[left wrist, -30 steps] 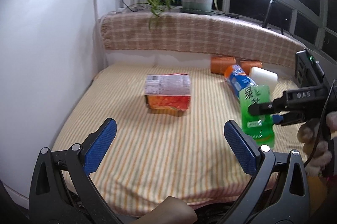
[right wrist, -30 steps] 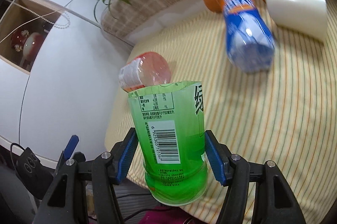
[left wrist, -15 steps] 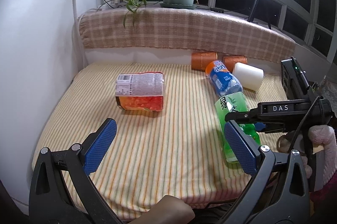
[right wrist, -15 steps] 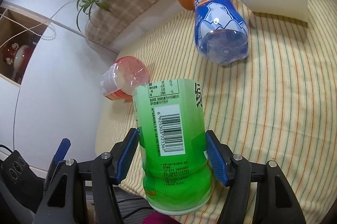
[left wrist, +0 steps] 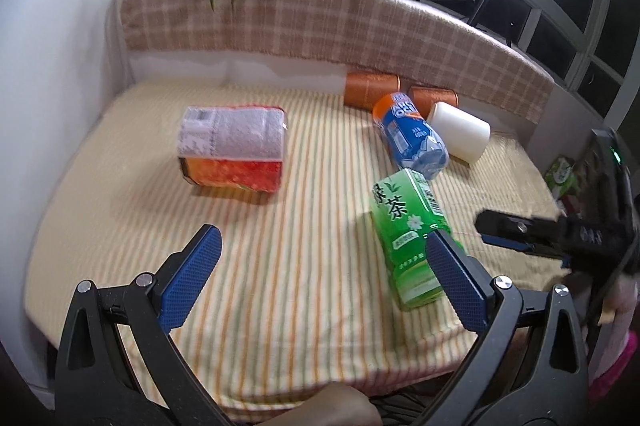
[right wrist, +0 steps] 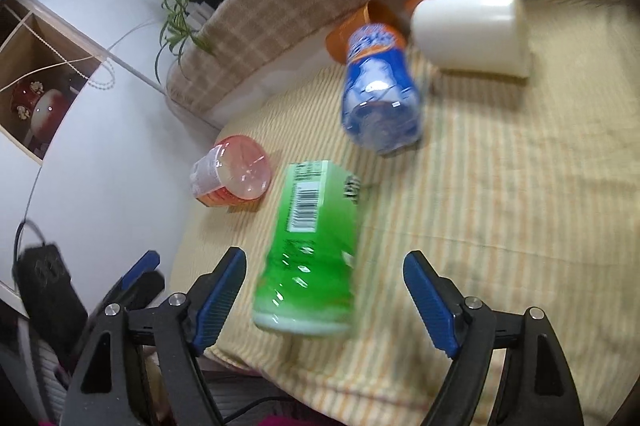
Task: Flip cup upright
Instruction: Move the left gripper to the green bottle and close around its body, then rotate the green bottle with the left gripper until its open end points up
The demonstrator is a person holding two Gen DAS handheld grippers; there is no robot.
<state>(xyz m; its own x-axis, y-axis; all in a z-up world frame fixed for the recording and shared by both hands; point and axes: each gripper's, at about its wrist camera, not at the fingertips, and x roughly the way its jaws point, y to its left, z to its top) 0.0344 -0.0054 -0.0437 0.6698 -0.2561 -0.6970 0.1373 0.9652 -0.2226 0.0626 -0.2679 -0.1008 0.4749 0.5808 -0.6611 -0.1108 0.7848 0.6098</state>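
A green tea-label cup [right wrist: 312,250] stands tilted on the striped cloth near its front edge, free of both grippers; it also shows in the left wrist view [left wrist: 412,238]. My right gripper [right wrist: 324,298] is open, its blue pads apart on either side of the cup and not touching it. My left gripper [left wrist: 324,282] is open and empty above the front of the cloth, its right pad in front of the cup's base. The right gripper's body [left wrist: 560,238] shows at the right of the left wrist view.
On the cloth lie a red-and-white cup [left wrist: 234,150] on its side, a blue cup [left wrist: 412,138], a white cup [left wrist: 460,132] and two orange cups [left wrist: 370,90] by the plaid backrest [left wrist: 320,18]. A white wall [left wrist: 52,66] stands at the left.
My right gripper has opened and let go of the green cup, which now rests on the cloth. The left gripper's view has shifted closer to the cloth; both views are blurred by motion.
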